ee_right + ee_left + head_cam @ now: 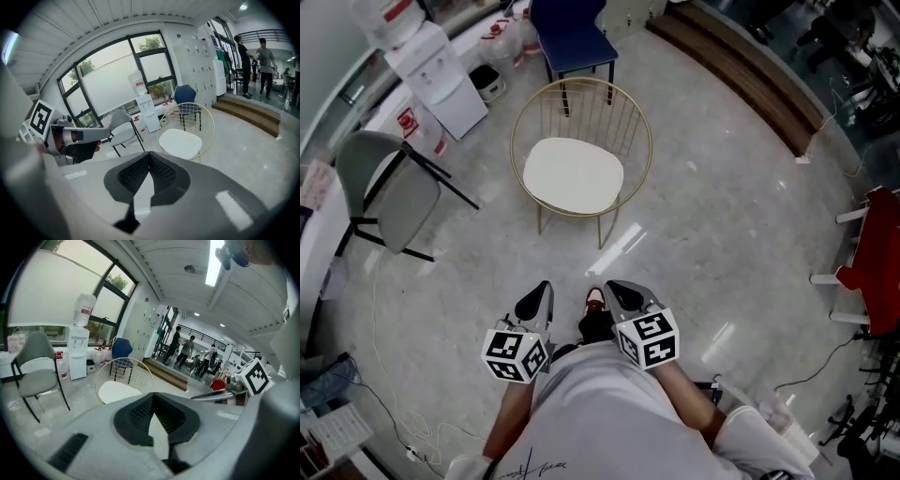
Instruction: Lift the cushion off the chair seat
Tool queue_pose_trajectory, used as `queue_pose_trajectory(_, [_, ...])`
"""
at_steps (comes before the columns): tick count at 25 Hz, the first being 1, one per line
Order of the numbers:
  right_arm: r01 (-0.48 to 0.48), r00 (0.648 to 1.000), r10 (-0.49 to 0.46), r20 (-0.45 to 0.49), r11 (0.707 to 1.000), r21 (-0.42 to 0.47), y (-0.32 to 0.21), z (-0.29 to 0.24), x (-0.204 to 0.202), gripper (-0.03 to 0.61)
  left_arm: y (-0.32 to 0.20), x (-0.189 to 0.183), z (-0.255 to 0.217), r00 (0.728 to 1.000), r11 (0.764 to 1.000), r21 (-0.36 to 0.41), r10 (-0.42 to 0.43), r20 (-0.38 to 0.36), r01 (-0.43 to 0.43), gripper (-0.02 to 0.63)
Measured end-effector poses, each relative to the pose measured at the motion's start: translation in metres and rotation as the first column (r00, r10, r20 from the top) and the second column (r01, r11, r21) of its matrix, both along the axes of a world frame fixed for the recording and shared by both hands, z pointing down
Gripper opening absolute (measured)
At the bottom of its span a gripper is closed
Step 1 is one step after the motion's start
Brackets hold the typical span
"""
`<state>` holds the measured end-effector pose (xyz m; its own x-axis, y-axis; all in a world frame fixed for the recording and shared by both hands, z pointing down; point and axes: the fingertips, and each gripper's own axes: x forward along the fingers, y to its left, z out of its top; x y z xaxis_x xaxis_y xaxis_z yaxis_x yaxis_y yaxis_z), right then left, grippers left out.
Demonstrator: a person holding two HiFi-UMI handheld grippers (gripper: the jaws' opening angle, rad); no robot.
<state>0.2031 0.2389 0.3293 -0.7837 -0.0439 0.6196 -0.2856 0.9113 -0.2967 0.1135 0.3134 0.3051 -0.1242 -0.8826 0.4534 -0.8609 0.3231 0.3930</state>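
Observation:
A round cream cushion (574, 174) lies on the seat of a gold wire chair (581, 94) ahead of me; the same cushion (118, 391) shows in the left gripper view and the cushion (180, 143) in the right gripper view. My left gripper (542, 292) and right gripper (611, 289) are side by side near my body, well short of the chair. Both are shut with nothing between the jaws. In their own views the left gripper (152, 396) and right gripper (149, 156) point toward the chair.
A grey chair (389, 192) stands to the left, with a white water dispenser (436, 70) behind it. A blue chair (572, 37) is beyond the wire chair. A red chair (874, 267) sits at the right edge. Cables (389, 398) trail on the floor. People (185, 352) stand far off.

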Motion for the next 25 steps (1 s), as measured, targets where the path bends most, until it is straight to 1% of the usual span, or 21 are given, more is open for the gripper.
queue_pose_trajectory(6, [-0.008, 0.999, 0.008, 0.046, 1.000, 0.008, -0.030, -0.008, -0.013, 0.006, -0.027, -0.012, -0.004, 1.000, 1.000, -0.003, -0.004, 0.028, 0.004, 0.000])
queue_pose_trajectory(11, [-0.036, 0.997, 0.035, 0.070, 0.999, 0.008, -0.046, -0.016, -0.014, 0.008, -0.042, -0.011, -0.009, 0.999, 1.000, 0.000, 0.013, 0.030, -0.013, 0.000])
queue_pose_trajectory(18, [-0.069, 0.996, 0.070, 0.055, 0.998, -0.007, -0.062, -0.010, -0.018, 0.008, -0.065, -0.019, -0.005, 0.998, 0.998, -0.016, 0.057, 0.013, -0.057, 0.000])
queue_pose_trajectory(25, [-0.141, 0.989, 0.141, 0.052, 0.990, -0.003, -0.097, -0.010, -0.034, 0.008, -0.100, -0.044, -0.003, 0.994, 0.994, -0.011, 0.110, 0.010, -0.109, 0.000])
